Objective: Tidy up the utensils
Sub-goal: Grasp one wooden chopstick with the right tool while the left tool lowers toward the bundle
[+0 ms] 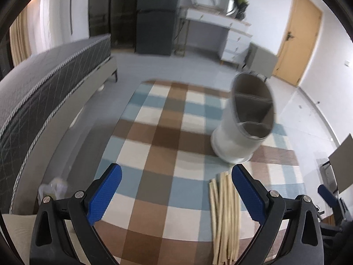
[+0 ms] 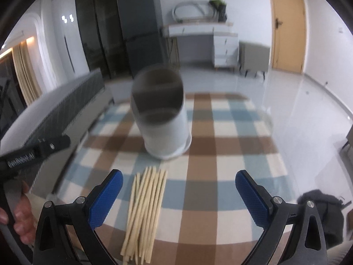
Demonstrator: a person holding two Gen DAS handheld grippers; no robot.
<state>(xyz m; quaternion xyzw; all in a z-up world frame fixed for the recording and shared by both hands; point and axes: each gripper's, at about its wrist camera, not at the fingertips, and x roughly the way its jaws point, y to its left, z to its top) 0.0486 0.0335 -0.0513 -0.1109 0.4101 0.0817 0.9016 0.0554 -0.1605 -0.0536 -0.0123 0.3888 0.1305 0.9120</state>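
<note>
We hold our left gripper [image 1: 176, 187] wide and empty, angled down over the checked cloth [image 1: 163, 137]; chopsticks [image 2: 145, 212] lie bundled before the white holder [image 2: 163, 119]; our right gripper [image 2: 178, 190] gapes equally wide above them

White walls [image 2: 249, 4] close a room with a pale grey tiled floor [image 2: 293, 101]. A checked cloth [image 2: 222, 137] of brown, cream and blue lies near. Along the left runs a dark quilted mattress [image 1: 44, 84]. Far back stand a dark refrigerator [image 2: 141, 26] and a white desk with drawers [image 2: 205, 35], a grey armchair [image 2: 253, 55] beside it. A yellow wooden door [image 2: 289, 24] is far right; cream curtains [image 2: 25, 72] hang far left.
</note>
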